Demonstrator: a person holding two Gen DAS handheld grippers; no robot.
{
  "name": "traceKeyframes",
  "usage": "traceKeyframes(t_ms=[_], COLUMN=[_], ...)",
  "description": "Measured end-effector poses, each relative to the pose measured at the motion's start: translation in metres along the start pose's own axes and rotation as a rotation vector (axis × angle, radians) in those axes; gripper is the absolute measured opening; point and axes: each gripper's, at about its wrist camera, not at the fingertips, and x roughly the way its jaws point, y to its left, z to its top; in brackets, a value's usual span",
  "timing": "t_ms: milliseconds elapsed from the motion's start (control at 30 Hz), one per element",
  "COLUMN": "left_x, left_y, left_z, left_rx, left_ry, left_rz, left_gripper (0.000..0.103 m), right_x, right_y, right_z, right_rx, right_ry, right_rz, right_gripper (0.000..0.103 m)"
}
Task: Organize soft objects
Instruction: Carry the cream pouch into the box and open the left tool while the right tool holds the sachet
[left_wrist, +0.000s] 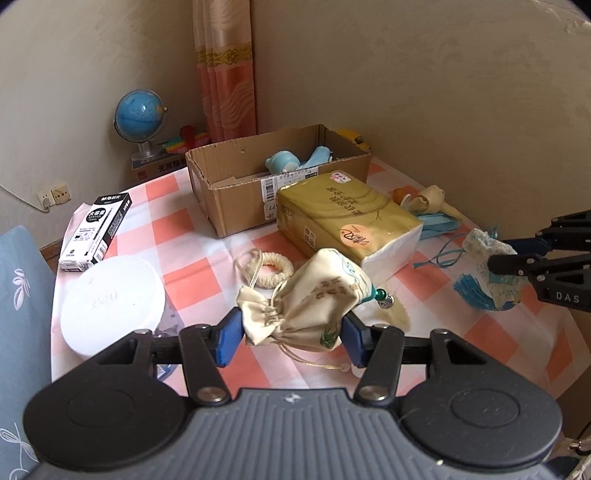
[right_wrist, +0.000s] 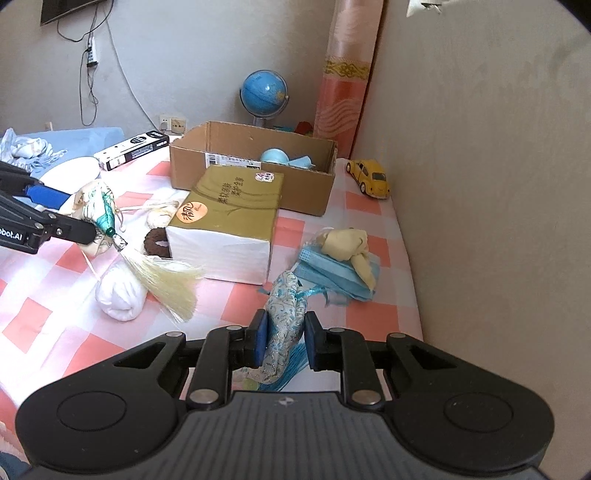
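My left gripper pinches the cream pouch, right gripper pinches the blue pouch; dangling tassels could snag the tissue pack.

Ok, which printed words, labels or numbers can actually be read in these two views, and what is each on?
"DAS": right tool, on its body.
"obot.AI", partial: left tool, on its body.
"清风": orange sticker on the tissue pack.
Pen box, carton label, globe's base box: too small or blurred.
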Motion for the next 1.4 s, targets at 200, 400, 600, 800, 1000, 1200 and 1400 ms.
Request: traceKeyframes(t_ms=[200,400,600,800,1000,1200,1400], left_x=[-0.008,-0.013,-0.016,-0.021,-0.026,-0.023,-0.025], left_y=[0.002,0.003,0.002,0.006,0.006,0.002,-0.001], left_z=[0.006,0.011,0.016,0.023,0.033,0.036,0.043], left_rx=[0.010,0.013,0.035,0.035,0.070,0.099,0.108], left_ry=[-0.002,-0.004,0.000,0.001,-0.011,-0.004,-0.019], left_rz=[-0.008,-0.026,-0.035,-0.051,-0.039,-0.032,-0.035], left_gripper=[0.055,0.055,0.054,0.054,0.054,0.054,0.054], right_x=[-0.008,-0.013,-0.015,-0.017,-0.019,-0.020,-0.022], right_y=[0.001,0.002,0.002,0.002,0.003,0.001,0.002], right_z=[0.003,0.009,0.015,0.020,0.024,0.028,0.033], right_rx=[-0.020,-0.037,-0.049,-0.046,-0.052,-0.053,-0.063], right_ry=[-0.012,-0.026,-0.038,-0.050,-0.063,-0.076,-0.092], right_rz=[0.011,0.016,0.019,0.025,0.028,0.038,0.039], right_gripper=[0.024,0.024,0.024,0.024,0.024,0.024,0.024])
